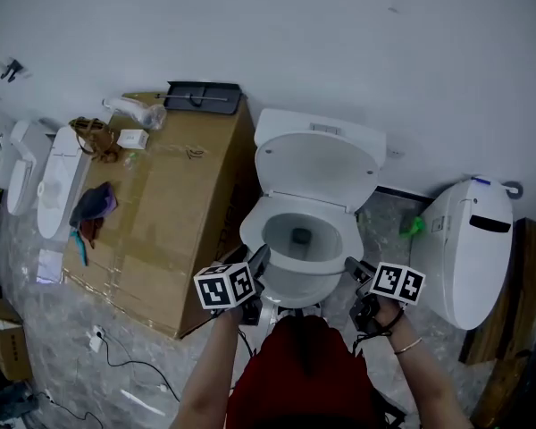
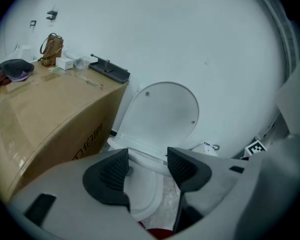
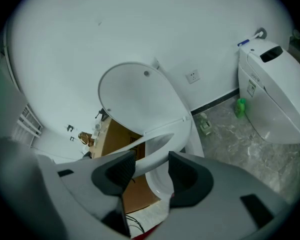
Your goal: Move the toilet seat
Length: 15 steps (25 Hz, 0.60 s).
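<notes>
A white toilet stands against the wall with its lid (image 1: 317,164) upright. The toilet seat (image 1: 253,224) is a white ring, tilted up at the front off the bowl (image 1: 299,284). My left gripper (image 1: 257,262) is at the seat's front left and my right gripper (image 1: 353,268) at its front right. In the left gripper view the seat's rim (image 2: 140,151) runs between the pads of the left gripper (image 2: 147,156), which grips it. In the right gripper view the raised seat (image 3: 160,144) passes between the jaws of the right gripper (image 3: 151,159), which are shut on it.
A large cardboard box (image 1: 161,222) with small items on top stands close on the toilet's left. A second white toilet (image 1: 472,248) and a green bottle (image 1: 414,226) are on the right. More white fixtures (image 1: 61,181) lie far left. Cables (image 1: 125,360) run across the floor.
</notes>
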Each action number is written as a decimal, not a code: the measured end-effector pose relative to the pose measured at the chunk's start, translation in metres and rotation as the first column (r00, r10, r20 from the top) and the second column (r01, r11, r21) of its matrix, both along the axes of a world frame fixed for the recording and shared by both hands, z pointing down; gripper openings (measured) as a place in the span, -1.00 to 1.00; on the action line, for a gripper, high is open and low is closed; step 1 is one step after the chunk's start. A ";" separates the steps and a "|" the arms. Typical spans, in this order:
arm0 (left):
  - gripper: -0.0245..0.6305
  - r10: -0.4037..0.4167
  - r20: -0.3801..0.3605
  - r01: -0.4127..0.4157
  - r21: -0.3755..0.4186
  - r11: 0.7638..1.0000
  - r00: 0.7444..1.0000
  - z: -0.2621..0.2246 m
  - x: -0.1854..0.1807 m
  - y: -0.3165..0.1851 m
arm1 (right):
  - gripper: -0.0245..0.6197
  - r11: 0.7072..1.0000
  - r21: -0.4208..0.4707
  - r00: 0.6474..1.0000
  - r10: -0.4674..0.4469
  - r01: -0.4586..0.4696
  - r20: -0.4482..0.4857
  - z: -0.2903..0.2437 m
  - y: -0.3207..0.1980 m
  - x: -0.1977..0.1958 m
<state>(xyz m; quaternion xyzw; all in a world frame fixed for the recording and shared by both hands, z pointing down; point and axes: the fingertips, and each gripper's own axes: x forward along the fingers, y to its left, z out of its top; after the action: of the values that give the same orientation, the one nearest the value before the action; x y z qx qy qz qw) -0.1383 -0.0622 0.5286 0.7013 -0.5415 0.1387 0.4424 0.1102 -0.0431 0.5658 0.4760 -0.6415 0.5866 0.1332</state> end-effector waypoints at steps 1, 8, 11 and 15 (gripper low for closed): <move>-0.25 -0.008 -0.009 0.008 0.006 1.000 1.000 -0.004 0.000 -0.006 | -0.26 1.000 0.008 1.000 0.011 -0.011 0.009 -0.004 -0.006 0.001; -0.24 -0.030 -0.047 0.032 0.043 0.999 0.998 -0.026 0.003 -0.028 | -0.26 0.997 0.030 0.997 0.064 -0.065 0.037 -0.022 -0.030 0.007; -0.24 -0.030 -0.057 0.034 0.070 0.997 0.998 -0.037 0.002 -0.031 | -0.26 0.996 0.041 0.996 0.081 -0.083 0.045 -0.028 -0.039 0.009; -0.25 -0.037 -0.056 0.043 0.124 0.991 0.998 -0.050 -0.001 -0.024 | -0.26 0.992 0.061 0.992 0.109 -0.113 0.062 -0.036 -0.054 0.013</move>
<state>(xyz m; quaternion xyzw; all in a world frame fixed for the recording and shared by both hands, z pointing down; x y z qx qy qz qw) -0.1389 -0.0859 0.4785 0.7202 -0.5511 0.0768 0.4144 0.1232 -0.0972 0.5300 0.4976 -0.6362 0.5859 0.0664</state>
